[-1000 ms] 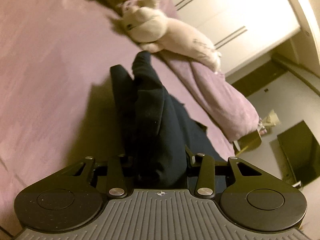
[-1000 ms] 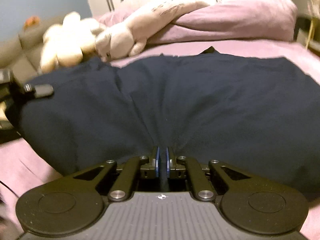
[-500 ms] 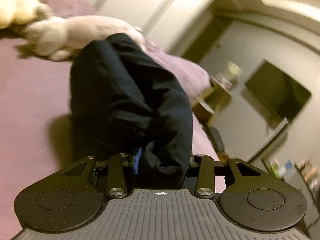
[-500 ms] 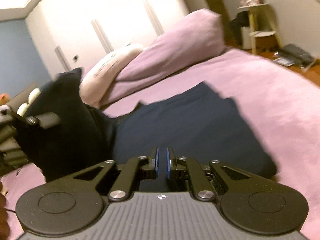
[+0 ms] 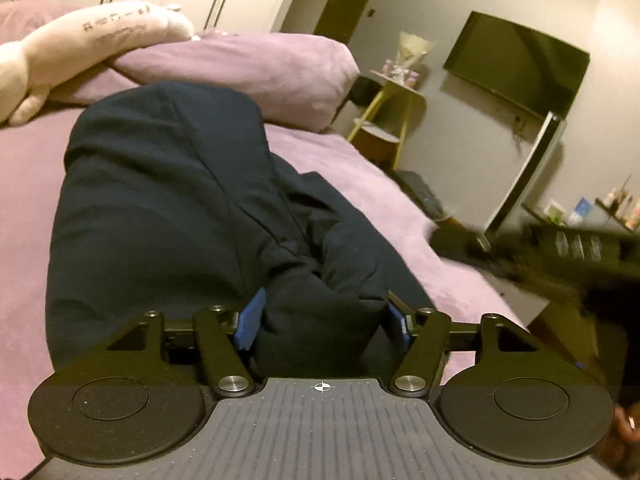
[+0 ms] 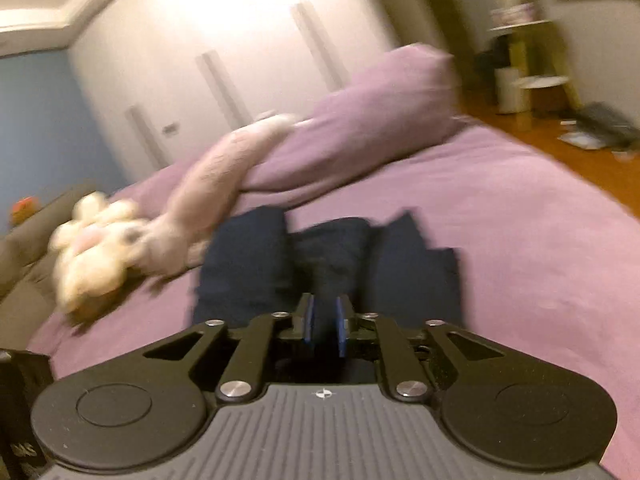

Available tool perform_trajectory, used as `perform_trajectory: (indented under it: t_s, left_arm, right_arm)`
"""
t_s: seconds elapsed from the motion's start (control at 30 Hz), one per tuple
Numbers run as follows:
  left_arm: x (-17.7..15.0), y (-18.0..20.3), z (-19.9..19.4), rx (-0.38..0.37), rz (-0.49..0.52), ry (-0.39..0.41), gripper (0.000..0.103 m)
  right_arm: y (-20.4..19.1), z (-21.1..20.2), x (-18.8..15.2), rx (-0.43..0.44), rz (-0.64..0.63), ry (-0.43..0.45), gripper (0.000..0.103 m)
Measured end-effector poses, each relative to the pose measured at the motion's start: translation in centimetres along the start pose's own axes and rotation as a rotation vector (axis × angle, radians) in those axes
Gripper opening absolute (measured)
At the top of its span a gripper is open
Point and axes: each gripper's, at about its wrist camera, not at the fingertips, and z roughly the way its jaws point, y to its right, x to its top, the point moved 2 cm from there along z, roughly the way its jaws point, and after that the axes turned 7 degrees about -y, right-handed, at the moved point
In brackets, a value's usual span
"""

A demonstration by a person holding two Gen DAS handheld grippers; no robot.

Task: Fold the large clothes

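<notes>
Your left tool is opening with a bunched fold of the dark navy garment still between its blue pads, letting the doubled cloth settle on the purple bed in the lower middle of the frame. Your right tool is opening too, cloth dark between its pads but blur hides any grip, so the folded edge can drop onto the pile.

left gripper: pitched downward, jaws opening, blue pads spread wide, dark cloth bunched between them | right gripper: pitched downward, jaws opening, narrow gap between blue pads, pads not pressing on anything visible | right gripper also seen blurred at right edge of left view
</notes>
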Motion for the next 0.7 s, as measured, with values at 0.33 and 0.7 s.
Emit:
perform_trajectory:
  t_s: [0.33, 0.7]
  left_arm:
    - [-0.7, -2.2, -5.3, -0.087, -0.055, -0.048, 0.069]
    - [1.6, -12.5, -6.5, 0.173, -0.369, 0.050, 0.075]
  right_arm:
    - [3.8, 6.5, -3.1, -0.018, 0.014, -0.205, 0.013]
    - [2.7, 4.3, -0.6, 0.047, 0.078, -0.130, 0.036]
